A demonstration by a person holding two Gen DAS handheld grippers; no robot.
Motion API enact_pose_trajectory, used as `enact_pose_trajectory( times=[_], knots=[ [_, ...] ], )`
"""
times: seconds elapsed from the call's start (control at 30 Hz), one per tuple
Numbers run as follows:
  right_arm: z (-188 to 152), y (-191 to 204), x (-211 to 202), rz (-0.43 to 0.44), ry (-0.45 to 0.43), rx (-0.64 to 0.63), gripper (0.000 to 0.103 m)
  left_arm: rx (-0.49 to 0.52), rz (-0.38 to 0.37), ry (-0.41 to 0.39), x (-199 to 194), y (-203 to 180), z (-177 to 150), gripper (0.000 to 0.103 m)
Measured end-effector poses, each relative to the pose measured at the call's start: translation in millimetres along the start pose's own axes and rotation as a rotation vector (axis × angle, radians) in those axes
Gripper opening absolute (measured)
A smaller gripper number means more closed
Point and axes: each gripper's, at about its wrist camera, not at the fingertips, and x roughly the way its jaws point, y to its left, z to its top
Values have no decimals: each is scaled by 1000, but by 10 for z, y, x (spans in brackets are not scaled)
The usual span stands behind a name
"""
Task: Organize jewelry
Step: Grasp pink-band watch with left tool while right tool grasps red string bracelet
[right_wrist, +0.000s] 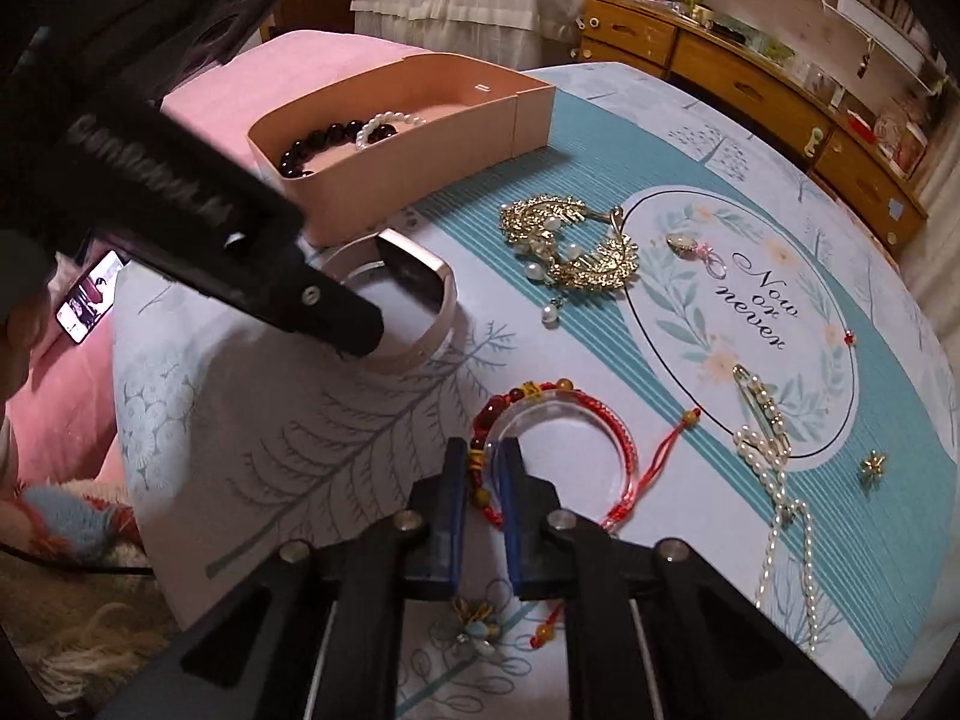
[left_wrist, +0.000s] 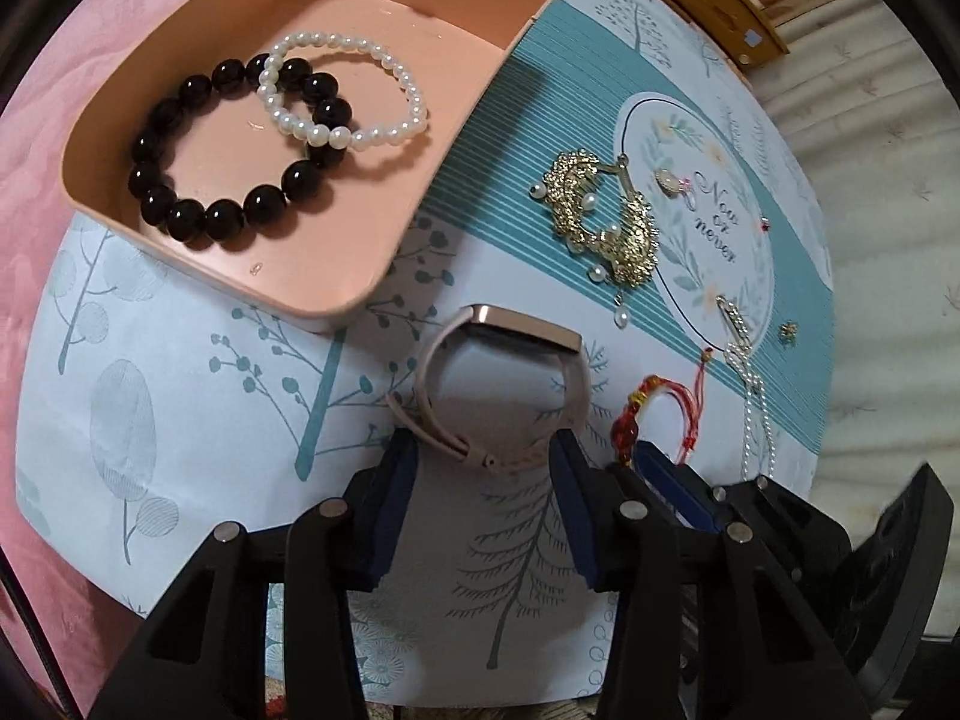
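Note:
A pink tray [left_wrist: 198, 18] holds a black bead bracelet [left_wrist: 180, 180] and a white pearl bracelet [left_wrist: 384, 96]; the tray also shows in the right wrist view [right_wrist: 528, 114]. My left gripper [left_wrist: 483, 456] is open, its fingers on either side of a pink smart band [left_wrist: 498, 354] lying on the table, also seen in the right wrist view [right_wrist: 432, 300]. My right gripper [right_wrist: 485, 462] is shut on a red braided bracelet [right_wrist: 600, 414], which rests on the table.
A gold pearl brooch [right_wrist: 570, 246], a pearl hair clip [right_wrist: 756, 402], a pearl chain [right_wrist: 780, 516], a small gold stud [right_wrist: 873, 465] and a small pendant [right_wrist: 681, 243] lie on the printed cloth [right_wrist: 750, 138]. A flower ornament [right_wrist: 474, 624] lies near my right gripper. Wooden drawers [right_wrist: 750, 78] stand behind.

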Motion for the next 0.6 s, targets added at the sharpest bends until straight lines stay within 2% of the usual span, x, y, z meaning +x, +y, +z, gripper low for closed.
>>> enact_pose_trajectory(
  times=[0.1,0.23,0.3,0.4,0.6],
  knots=[
    [-28,-64,-22,13,-9,39,10,3,37,-6,15,-49,23,42],
    [-64,-269,-91,55,-45,137,10,-5,81,-17,1,-30,61,24],
    [-92,-372,-149,81,-66,183,10,-4,94,-19,13,-32,84,19],
    [-144,-500,-223,115,-94,235,10,15,103,-34,10,-27,83,7],
    [-182,-584,-293,131,-118,283,10,88,98,-79,-65,-121,-5,6]
  ],
)
